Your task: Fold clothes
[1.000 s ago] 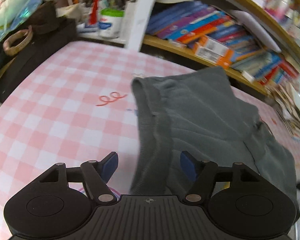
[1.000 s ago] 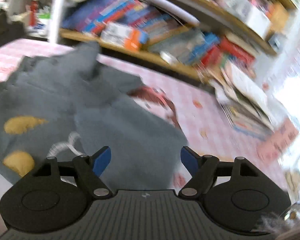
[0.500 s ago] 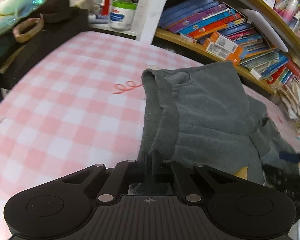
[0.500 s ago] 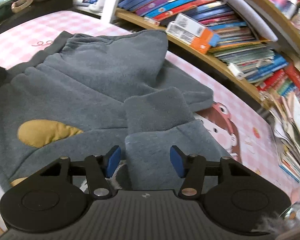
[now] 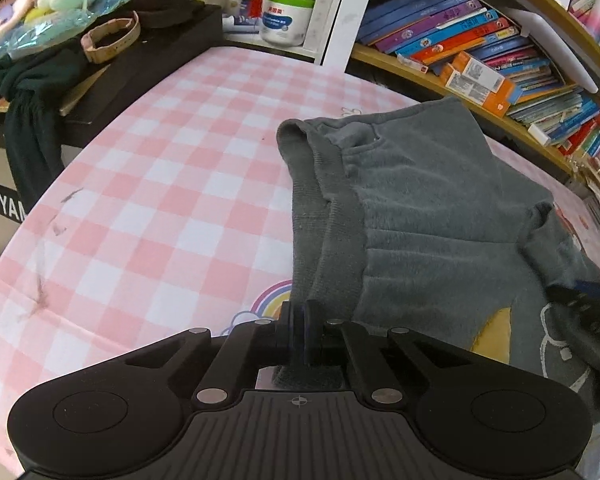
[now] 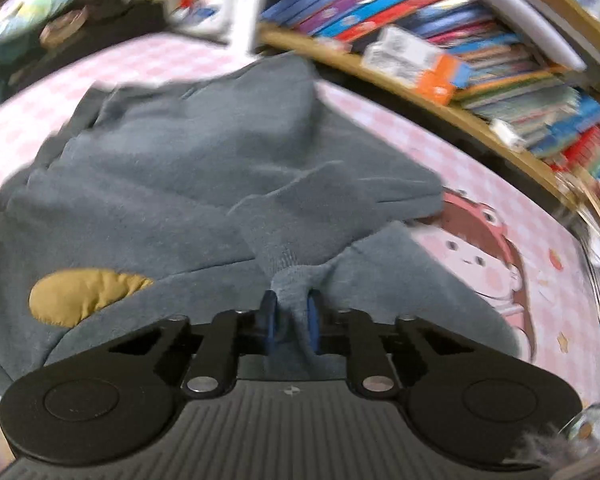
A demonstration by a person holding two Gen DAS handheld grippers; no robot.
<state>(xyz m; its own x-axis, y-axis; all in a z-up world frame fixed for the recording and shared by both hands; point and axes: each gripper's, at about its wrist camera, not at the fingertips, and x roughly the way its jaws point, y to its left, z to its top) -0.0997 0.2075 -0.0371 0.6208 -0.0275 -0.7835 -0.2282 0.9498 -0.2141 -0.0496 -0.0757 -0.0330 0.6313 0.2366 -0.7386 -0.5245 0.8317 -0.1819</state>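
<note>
garment: grey sweatshirt (image 5: 428, 216) lay spread toward the bed's (image 5: 160, 184) right edge
left gripper (image 5: 299, 330): clamped on ribbed hem
right gripper (image 6: 290, 320): jaws just closed — pinching sleeve cuff
step: grasp done
next: likely lift both, fold across

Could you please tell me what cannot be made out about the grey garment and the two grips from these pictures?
- Grey garment: near hem hidden by left gripper body; left wrist view.
- Right gripper: fabric bunched between pads, depth hidden; right wrist view blurred.
- Yellow patch: shape partly covered by folds.
</note>
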